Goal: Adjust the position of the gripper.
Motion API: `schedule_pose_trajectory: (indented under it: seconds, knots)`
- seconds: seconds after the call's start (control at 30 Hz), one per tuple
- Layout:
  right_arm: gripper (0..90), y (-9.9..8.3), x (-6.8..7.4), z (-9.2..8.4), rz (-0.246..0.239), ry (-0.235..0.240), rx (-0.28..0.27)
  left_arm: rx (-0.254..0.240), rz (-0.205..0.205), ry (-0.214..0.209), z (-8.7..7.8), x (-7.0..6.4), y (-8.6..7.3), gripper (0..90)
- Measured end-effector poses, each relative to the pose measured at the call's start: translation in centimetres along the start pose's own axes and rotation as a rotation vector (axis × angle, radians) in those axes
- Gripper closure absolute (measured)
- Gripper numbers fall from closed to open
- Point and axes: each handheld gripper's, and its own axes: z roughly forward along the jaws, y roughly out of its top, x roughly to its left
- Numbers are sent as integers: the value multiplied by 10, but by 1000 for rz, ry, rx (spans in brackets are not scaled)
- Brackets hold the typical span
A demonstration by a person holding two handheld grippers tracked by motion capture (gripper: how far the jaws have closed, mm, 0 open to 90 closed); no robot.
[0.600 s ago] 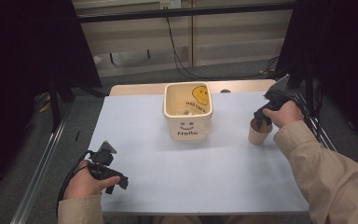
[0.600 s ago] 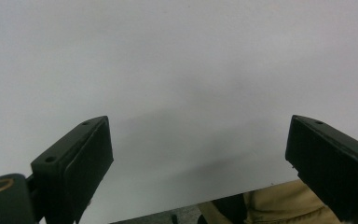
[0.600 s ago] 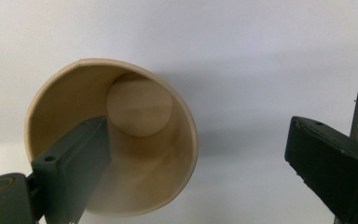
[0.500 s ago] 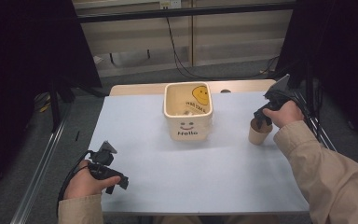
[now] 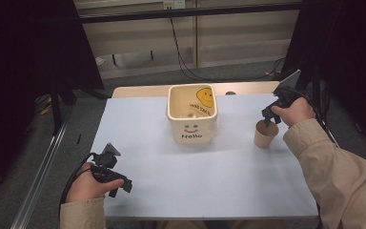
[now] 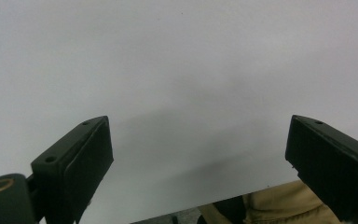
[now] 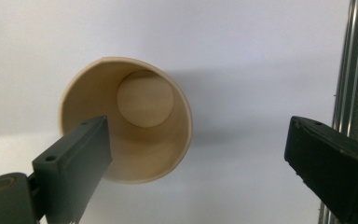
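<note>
1. The paper cup (image 5: 266, 134) stands upright and empty on the surface (image 5: 228, 176), right of the cream bin (image 5: 192, 114) and well apart from it.
2. The right tool (image 7: 196, 154) hangs over the cup, jaws spread, one jaw over the rim, not pinching.
3. The left tool (image 6: 198, 156) rests spread over bare surface near the front edge.
4. The cup looks light and thin-walled and would likely crush easily; a gentle pinch on the rim wall probably suits.

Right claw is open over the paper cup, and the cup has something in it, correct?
Not quite. The right claw is open over the paper cup, but the cup is empty: the right gripper view looks straight down to its bare bottom.
</note>
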Motion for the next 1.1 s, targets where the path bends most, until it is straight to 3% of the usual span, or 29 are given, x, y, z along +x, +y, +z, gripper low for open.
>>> schedule_pose_trajectory:
  seconds: [0.43,0.53,0.63,0.73,0.8,0.93,1.1]
  knots:
    - [74,5,2,-35,1,8,-18,-12,7,-4,0,0,2,73]
    - [75,6,0,-42,10,17,-14,-15,-5,-7,0,0,2,73]
    - [76,8,-3,-53,35,21,-22,-8,14,5,0,2,2,75]
    - [76,10,-5,-62,17,12,-29,-14,-4,-6,0,1,2,75]
    - [76,10,-6,-66,19,19,-35,-8,10,-4,-1,2,2,75]
    - [75,12,-5,-83,21,6,-43,-10,6,-2,-1,1,1,76]
    - [74,13,-5,-92,17,5,-51,-14,-7,-13,-1,1,0,77]
